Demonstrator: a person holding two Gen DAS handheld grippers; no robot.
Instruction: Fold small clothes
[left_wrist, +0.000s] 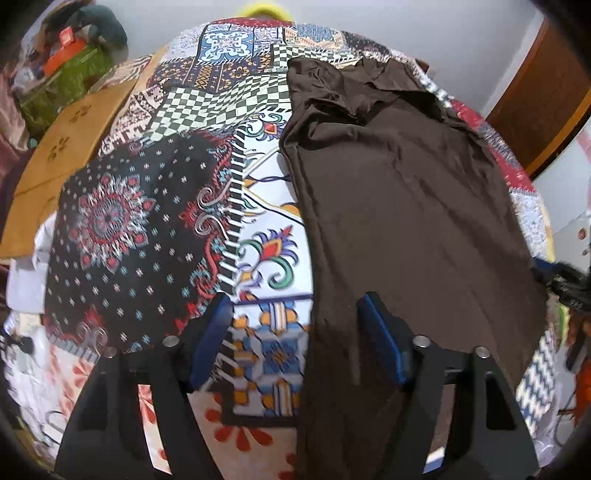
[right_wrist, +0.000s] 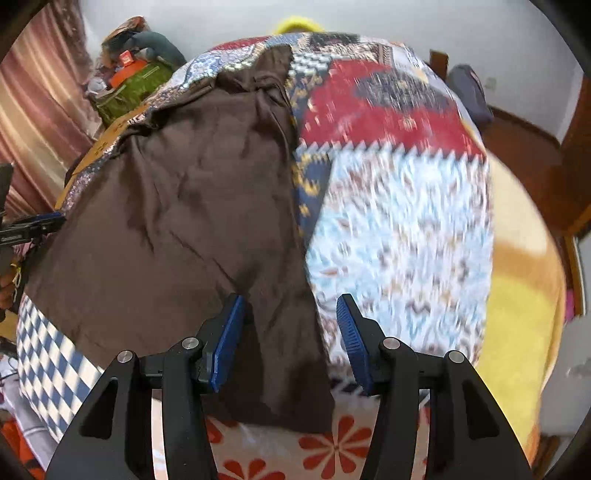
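Hovering half-open, each tool (left_wrist: 295, 325) (right_wrist: 291, 325) seemingly straddles the brown garment's (left_wrist: 406, 206) edge.

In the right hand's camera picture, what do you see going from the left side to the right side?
Pink curtain → brown garment → patchwork bedspread → yellow blanket.

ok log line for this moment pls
stage: approach | left gripper: open, over left edge of brown garment | right gripper: open, over its right edge | garment: flat on patchwork bedspread
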